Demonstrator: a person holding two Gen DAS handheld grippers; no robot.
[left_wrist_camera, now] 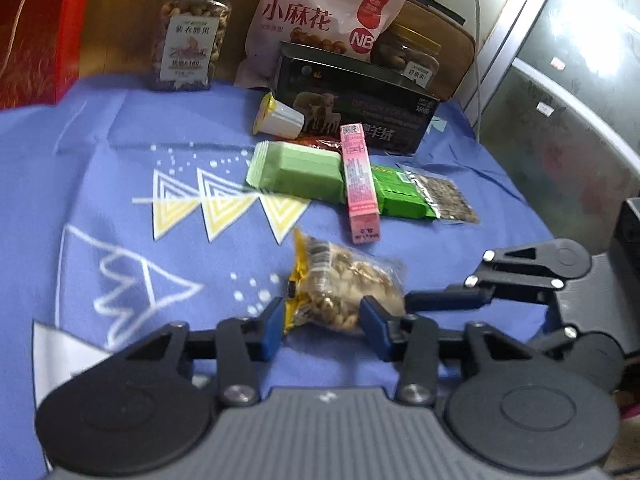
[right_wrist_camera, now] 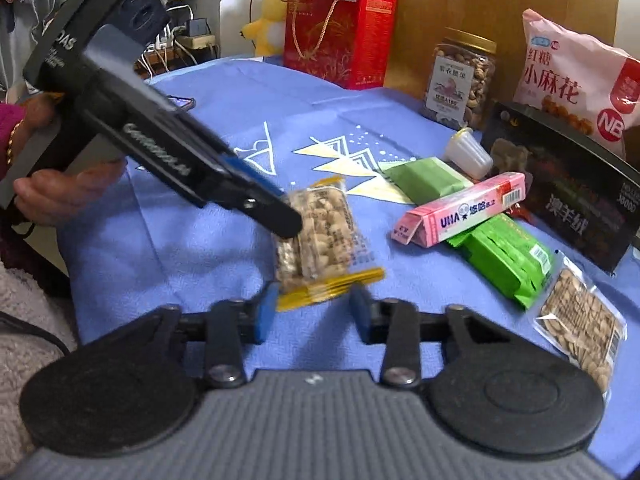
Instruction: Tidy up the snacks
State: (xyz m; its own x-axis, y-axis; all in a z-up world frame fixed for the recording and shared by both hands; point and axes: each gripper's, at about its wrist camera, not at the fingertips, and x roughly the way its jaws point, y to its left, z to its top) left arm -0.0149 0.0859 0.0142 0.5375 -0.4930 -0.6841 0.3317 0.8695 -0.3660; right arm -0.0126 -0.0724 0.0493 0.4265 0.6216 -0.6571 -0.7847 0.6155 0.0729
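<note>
Pinching crinkly, lumpy clear nut packet (left_wrist_camera: 344, 292)

The desk (right_wrist_camera: 168, 264) is carrying a spread of snacks. A packet of nuts (right_wrist_camera: 320, 232) is lying near its front, the left gripper (left_wrist_camera: 320, 326) straddling one end and the right gripper (right_wrist_camera: 312, 306) standing at the other. Beyond it, a long carton (left_wrist_camera: 358, 184) is resting across two wrapped bars (left_wrist_camera: 304, 172) lying side by side, with a flat seed packet (left_wrist_camera: 446, 198) just to their right. Behind these a small cup (left_wrist_camera: 280, 118) is lying on its side against a dark box (left_wrist_camera: 360, 104). A large snack bag (left_wrist_camera: 320, 20) is leaning behind that box, a jar (left_wrist_camera: 192, 40) is standing to its left, and a gift box (left_wrist_camera: 36, 32) is sitting further left.
</note>
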